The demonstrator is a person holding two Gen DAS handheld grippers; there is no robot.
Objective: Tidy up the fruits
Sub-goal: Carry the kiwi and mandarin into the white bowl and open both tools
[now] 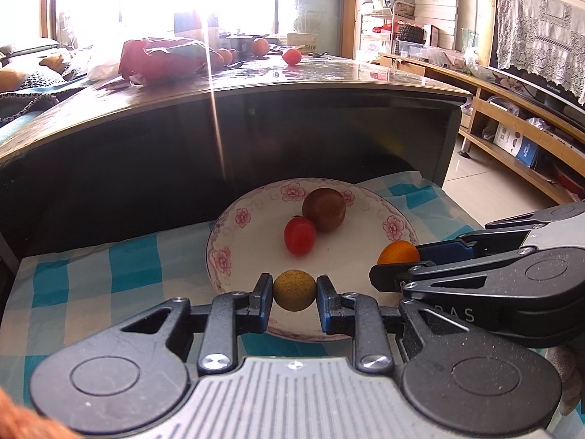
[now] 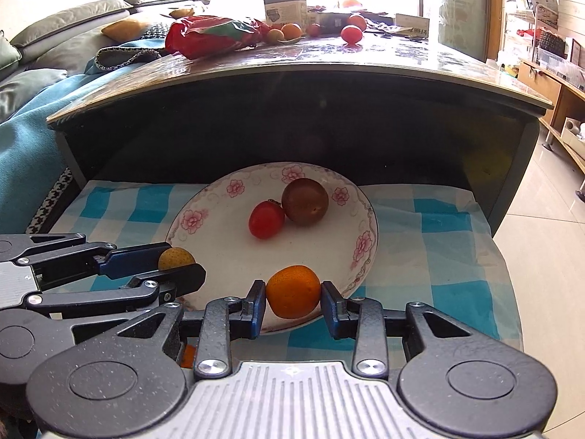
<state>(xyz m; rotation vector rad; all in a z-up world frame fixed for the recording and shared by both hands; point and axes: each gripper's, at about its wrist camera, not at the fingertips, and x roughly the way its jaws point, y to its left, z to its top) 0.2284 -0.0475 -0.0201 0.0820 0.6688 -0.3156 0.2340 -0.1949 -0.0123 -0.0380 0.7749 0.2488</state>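
A white plate with pink flowers (image 1: 234, 234) (image 2: 204, 226) lies on a blue checked cloth. On it sit a red tomato (image 1: 299, 235) (image 2: 266, 219) and a brown round fruit (image 1: 324, 209) (image 2: 305, 201), touching each other. My left gripper (image 1: 294, 292) (image 2: 179, 263) is shut on a small yellow-brown fruit (image 1: 294, 290) (image 2: 174, 258) over the plate's near left rim. My right gripper (image 2: 293, 292) (image 1: 396, 256) is shut on a small orange (image 2: 293, 291) (image 1: 397, 252) over the plate's near right rim.
The cloth (image 1: 91, 274) (image 2: 438, 226) covers a low shelf under a glossy table top (image 1: 329, 77) (image 2: 365, 62). On the table lie a red bag (image 1: 161, 56) (image 2: 215, 34) and more tomatoes and oranges (image 1: 291, 56) (image 2: 351, 33). A sofa stands left, a wooden shelf unit (image 1: 512, 109) right.
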